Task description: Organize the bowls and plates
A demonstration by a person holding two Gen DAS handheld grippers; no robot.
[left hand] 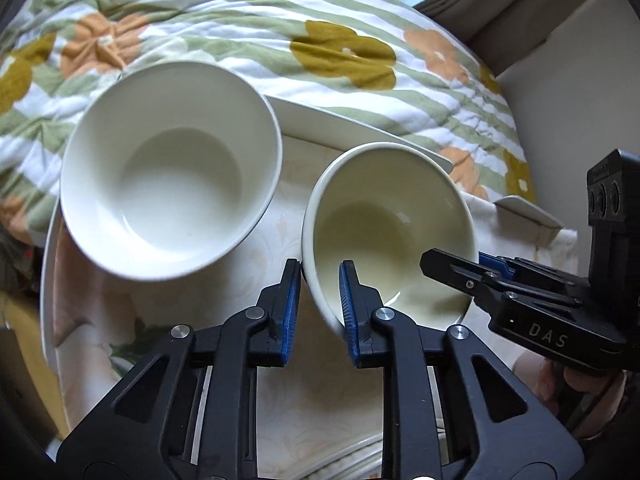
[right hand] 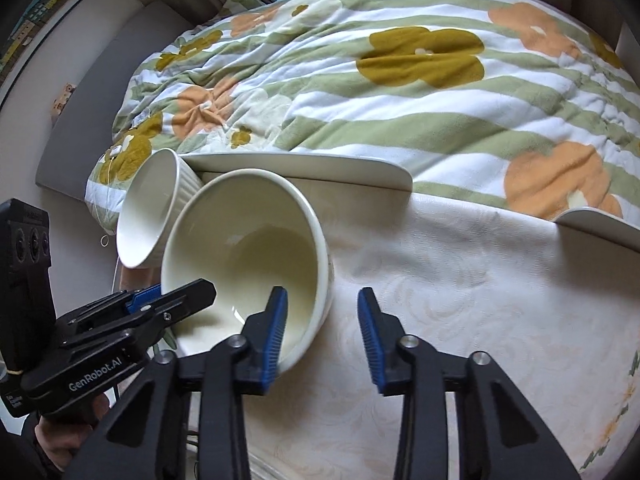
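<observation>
A cream bowl (left hand: pixel 390 232) is tilted on the cream cloth; it also shows in the right wrist view (right hand: pixel 248 256). My left gripper (left hand: pixel 320 300) is shut on its near rim, one pad inside and one outside. A larger white ribbed bowl (left hand: pixel 172 168) sits tilted to its left, also in the right wrist view (right hand: pixel 150 220). My right gripper (right hand: pixel 322 336) is open; its left finger is inside the cream bowl's rim, the other outside over the cloth. A white rectangular plate (left hand: pixel 352 128) lies behind the bowls.
A floral striped quilt (right hand: pixel 400 100) covers the bed behind. A second white plate edge (right hand: pixel 600 224) shows at the right. The cream patterned cloth (right hand: pixel 460 300) spreads to the right of the bowls. A wall and a framed picture (right hand: pixel 36 20) are at the left.
</observation>
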